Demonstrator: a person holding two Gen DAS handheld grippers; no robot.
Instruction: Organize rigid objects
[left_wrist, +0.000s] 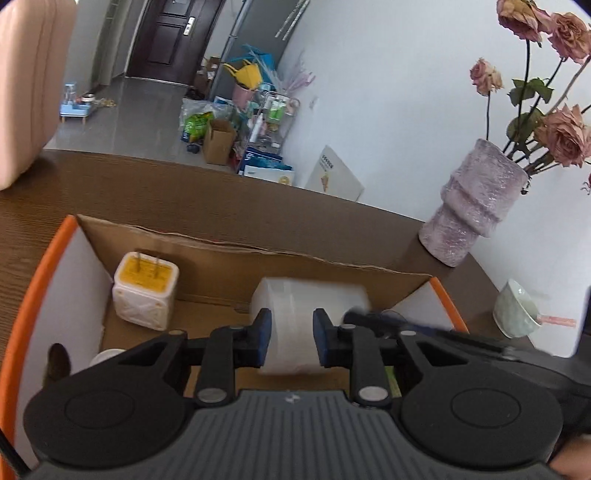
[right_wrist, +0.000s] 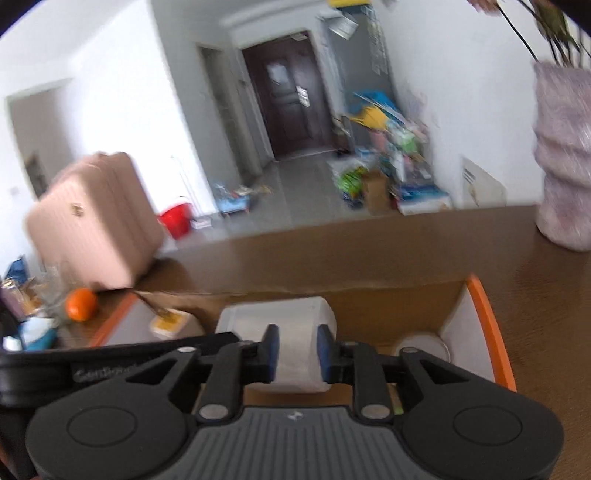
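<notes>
The main risk is a collision between the two tools. The left hand-held gripper (left_wrist: 291, 339) and the right hand-held gripper (right_wrist: 297, 354) hover side by side over the same open brown cardboard box with orange-edged white flaps (left_wrist: 258, 266). Both views are smeared, which suggests quick travel. A clipped flap could shove the box across the brown wood-grain desk (left_wrist: 147, 184).

The left one's pads are drawn to their narrowest and pinch nothing. The right one's pads stand slightly parted, also empty.

The white cylindrical paper roll (left_wrist: 310, 295) lies on its side on the box floor, below both tools, and would likely roll if nudged. The white square plug adapter with a yellow label (left_wrist: 146, 291) stands prongs-up in the far left corner and could topple.

Outside the box, a lilac ribbed vase of dried roses (left_wrist: 476, 206) and a pale green ceramic bowl (left_wrist: 515, 310) crowd the right side. An orange fruit (right_wrist: 81, 303) sits to the left.
</notes>
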